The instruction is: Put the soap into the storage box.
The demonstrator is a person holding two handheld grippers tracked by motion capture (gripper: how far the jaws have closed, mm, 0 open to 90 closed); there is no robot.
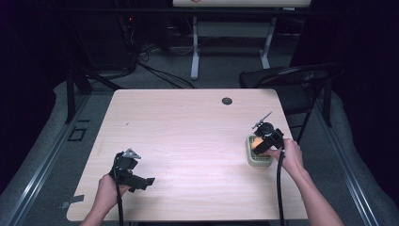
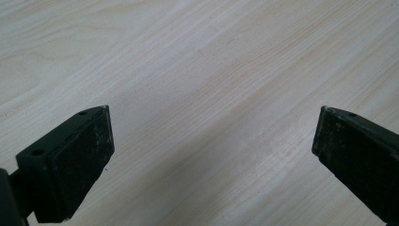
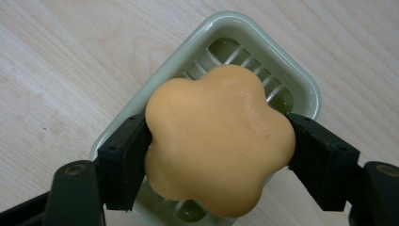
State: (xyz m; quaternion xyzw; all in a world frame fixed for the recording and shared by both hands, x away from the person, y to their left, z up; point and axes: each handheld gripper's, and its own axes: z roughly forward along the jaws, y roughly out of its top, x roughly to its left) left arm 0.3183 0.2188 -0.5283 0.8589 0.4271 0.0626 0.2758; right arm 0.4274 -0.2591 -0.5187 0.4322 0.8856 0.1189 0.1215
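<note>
1. Looking down from the high view, we see a pale wooden table (image 1: 188, 136) with a person's forearms coming in from the near edge
2. We see the right gripper (image 3: 219, 146) pinching an orange flower-shaped soap (image 3: 219, 141), one black jaw pressed against each side of it
3. We find the soap directly over a pale green soap dish (image 3: 301, 89) with a ribbed floor, though we cannot tell whether the two touch
4. We place the dish (image 1: 256, 157) near the table's right edge, under the right hand (image 1: 289, 155)
5. We see the left gripper (image 2: 211, 155) with its jaws spread wide over bare wood, holding nothing
6. We find it (image 1: 129, 172) at the near left of the table, well apart from the dish, in the left hand (image 1: 108, 190)
</note>
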